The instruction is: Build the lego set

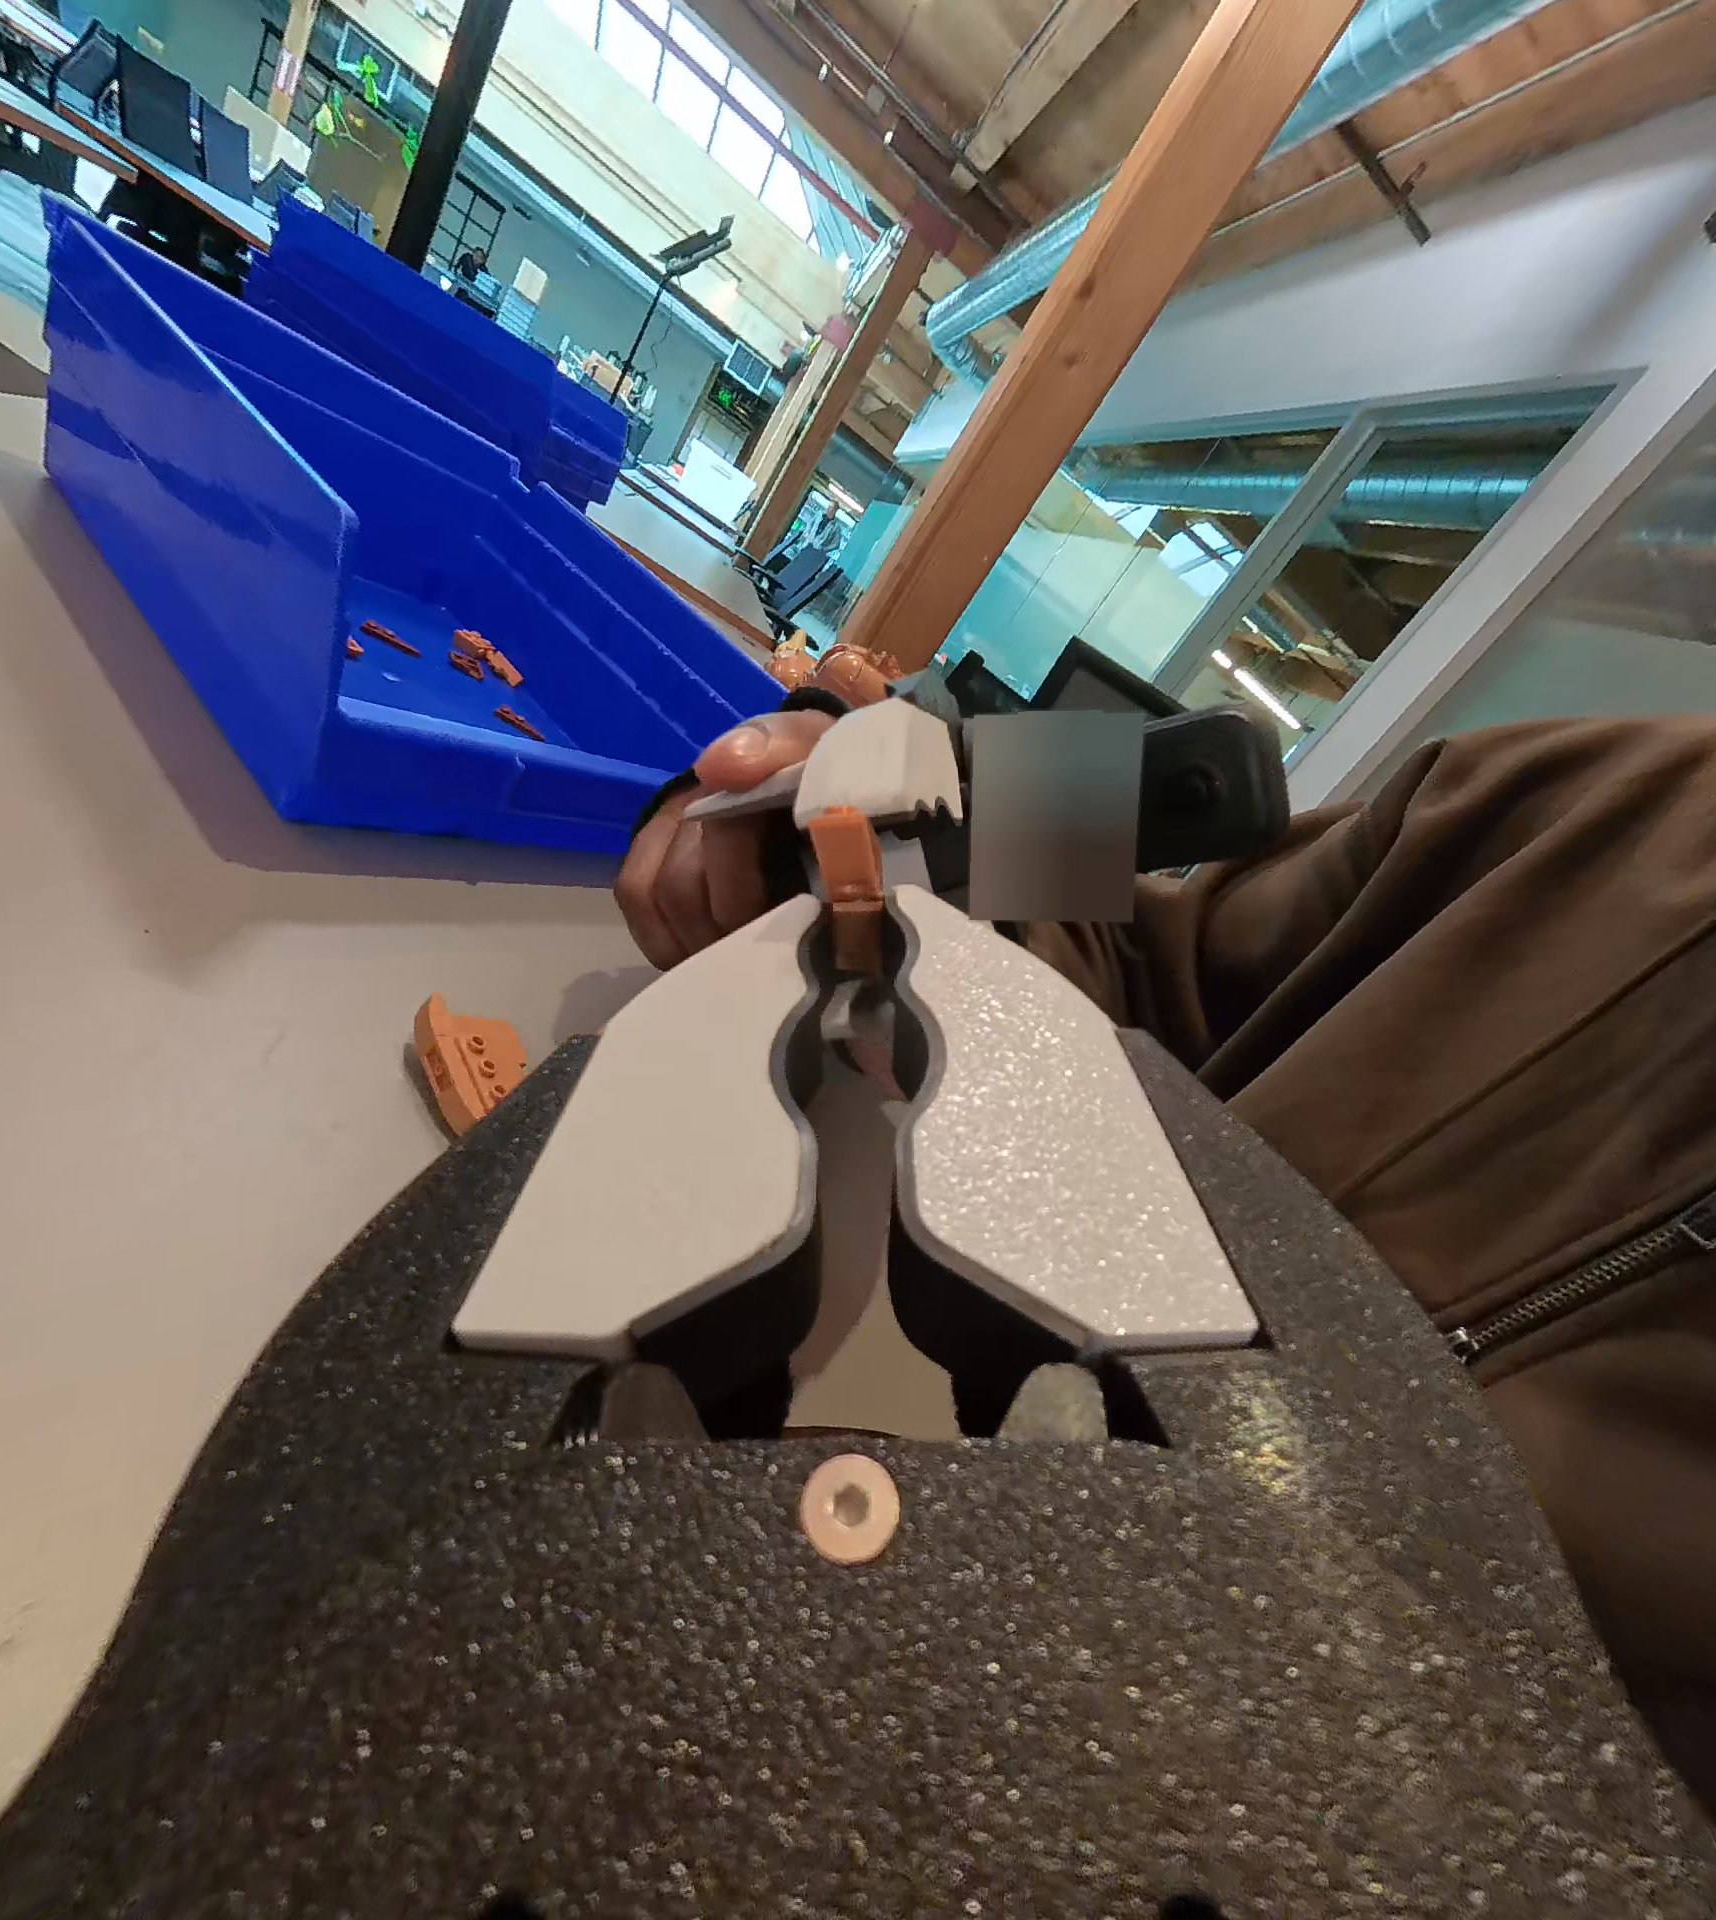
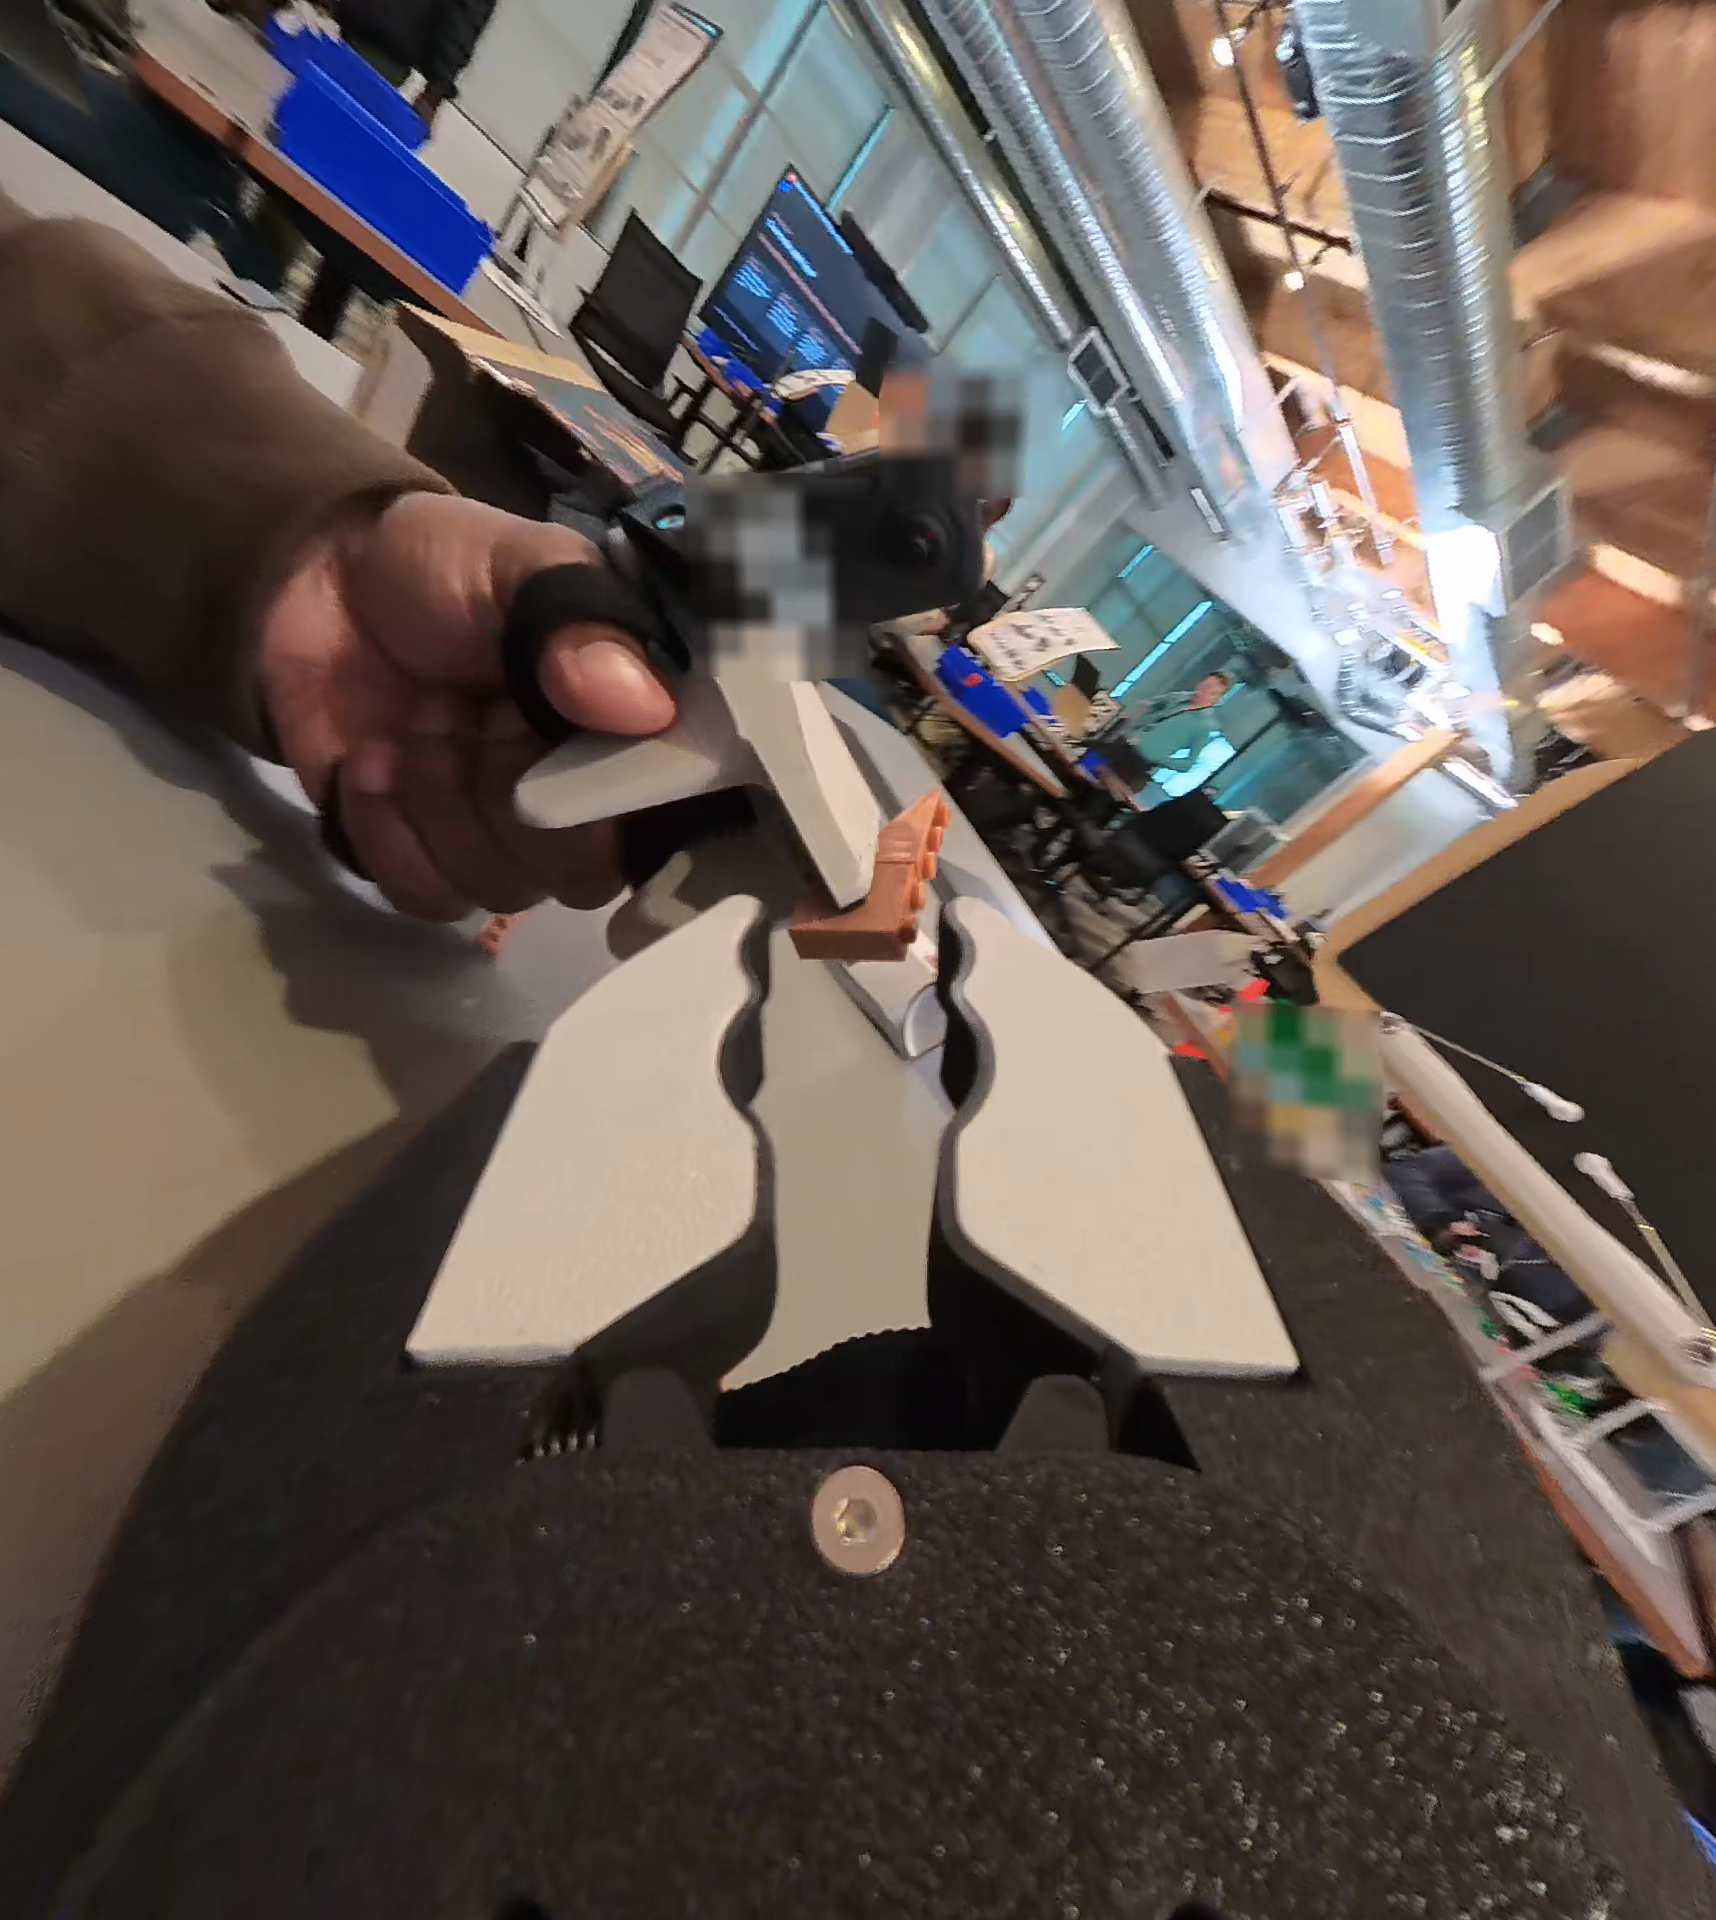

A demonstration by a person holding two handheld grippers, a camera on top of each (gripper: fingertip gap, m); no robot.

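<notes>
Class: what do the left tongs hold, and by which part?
A small orange-brown lego piece, pinched by its near end between the tips of the left tongs. Its other end sits between the right tongs; their grip cannot be told.

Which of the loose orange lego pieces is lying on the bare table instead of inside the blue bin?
The larger curved orange piece with studs, beside the left gripper. The small flat ones lie inside the blue bin.

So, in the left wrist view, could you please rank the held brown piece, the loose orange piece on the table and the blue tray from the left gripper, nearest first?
1. Brown piece, at the left gripper fingertips.
2. Loose orange piece, on the table to its left.
3. Blue tray, farther back on the left.
</notes>
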